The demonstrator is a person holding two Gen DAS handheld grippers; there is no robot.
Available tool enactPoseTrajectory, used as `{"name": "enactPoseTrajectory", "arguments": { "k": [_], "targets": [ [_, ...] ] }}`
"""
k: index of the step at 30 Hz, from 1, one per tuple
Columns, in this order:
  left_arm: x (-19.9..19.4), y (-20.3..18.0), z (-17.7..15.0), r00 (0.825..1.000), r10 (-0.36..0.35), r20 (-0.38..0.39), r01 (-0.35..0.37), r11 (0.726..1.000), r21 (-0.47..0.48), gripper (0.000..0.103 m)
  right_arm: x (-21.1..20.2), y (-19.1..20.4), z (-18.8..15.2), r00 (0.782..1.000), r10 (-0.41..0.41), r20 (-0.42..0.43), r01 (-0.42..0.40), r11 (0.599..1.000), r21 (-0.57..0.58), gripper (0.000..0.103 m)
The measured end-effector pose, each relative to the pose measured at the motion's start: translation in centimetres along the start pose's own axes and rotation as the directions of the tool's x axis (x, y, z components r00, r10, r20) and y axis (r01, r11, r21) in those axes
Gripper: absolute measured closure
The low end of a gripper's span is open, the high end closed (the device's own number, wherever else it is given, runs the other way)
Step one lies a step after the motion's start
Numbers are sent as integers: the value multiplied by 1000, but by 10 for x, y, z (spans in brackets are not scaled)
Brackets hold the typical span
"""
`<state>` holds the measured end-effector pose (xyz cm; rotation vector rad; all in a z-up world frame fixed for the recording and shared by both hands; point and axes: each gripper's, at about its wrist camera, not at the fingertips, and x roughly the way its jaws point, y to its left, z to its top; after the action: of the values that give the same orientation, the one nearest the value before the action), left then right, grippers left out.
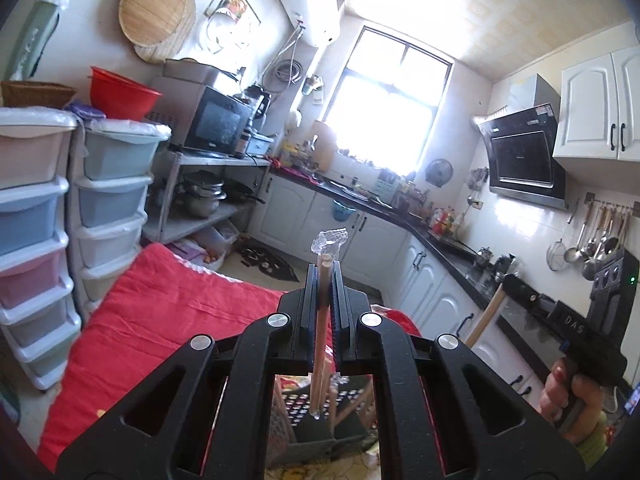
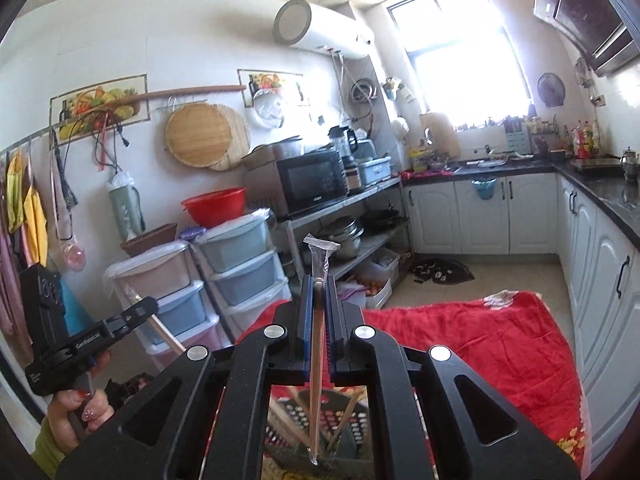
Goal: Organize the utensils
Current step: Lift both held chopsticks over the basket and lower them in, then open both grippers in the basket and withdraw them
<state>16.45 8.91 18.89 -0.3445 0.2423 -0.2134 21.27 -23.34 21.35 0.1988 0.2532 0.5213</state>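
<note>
Gripping a plastic-wrapped pair of wooden chopsticks (image 1: 323, 320) each, both tools are closed tight on their loads: the left gripper (image 1: 323, 280) pinches one wrapped pair, the right gripper (image 2: 319, 292) another pair of chopsticks (image 2: 317, 344), in both cases roughly mid-length. The relation that matters is vertical. Each pair stands nearly upright between the jaws, its crinkled wrapper top poking above the fingertips and its lower tip hanging down toward the dark perforated utensil basket (image 1: 316, 432), which shows through the gap below each gripper; in the right wrist view the same basket (image 2: 352, 420) already has other wooden sticks leaning in it. So the container lies straight below both tools, and neither hand looks clearly nearer to it. Judging from this, the next move is a straight drop or lowering along the long axis of the sticks, one hand at a time, since the two grippers are close together and could knock each other. The leaning sticks in the basket could deflect a tip. A red cloth (image 1: 168, 312) covers the table around it; kitchen counters and drawers stand well apart.
</note>
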Motion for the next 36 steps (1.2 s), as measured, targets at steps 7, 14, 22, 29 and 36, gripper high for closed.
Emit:
{"name": "enactPoseTrajectory", "arguments": {
  "k": [7, 14, 22, 29, 36],
  "targets": [
    [8, 6, -5, 1000, 31, 3, -31, 999, -4, 100, 7, -12, -4, 998, -44, 39, 44, 999, -7, 97],
    [21, 4, -19, 999, 39, -15, -39, 999, 4, 100, 24, -21, -20, 996, -83, 34, 83, 996, -14, 97],
    [36, 4, -39, 998, 38, -48, -38, 999, -2, 100, 41, -27, -46, 994, -107, 4, 107, 994, -20, 97],
    [48, 7, -57, 996, 28, -84, -29, 1000, -7, 100, 55, -23, -67, 993, -106, -46, 105, 994, -27, 97],
    [55, 6, -71, 993, 24, -119, -24, 1000, -3, 100, 66, -21, -81, 989, -100, -107, 99, 995, -16, 95]
  ]
}}
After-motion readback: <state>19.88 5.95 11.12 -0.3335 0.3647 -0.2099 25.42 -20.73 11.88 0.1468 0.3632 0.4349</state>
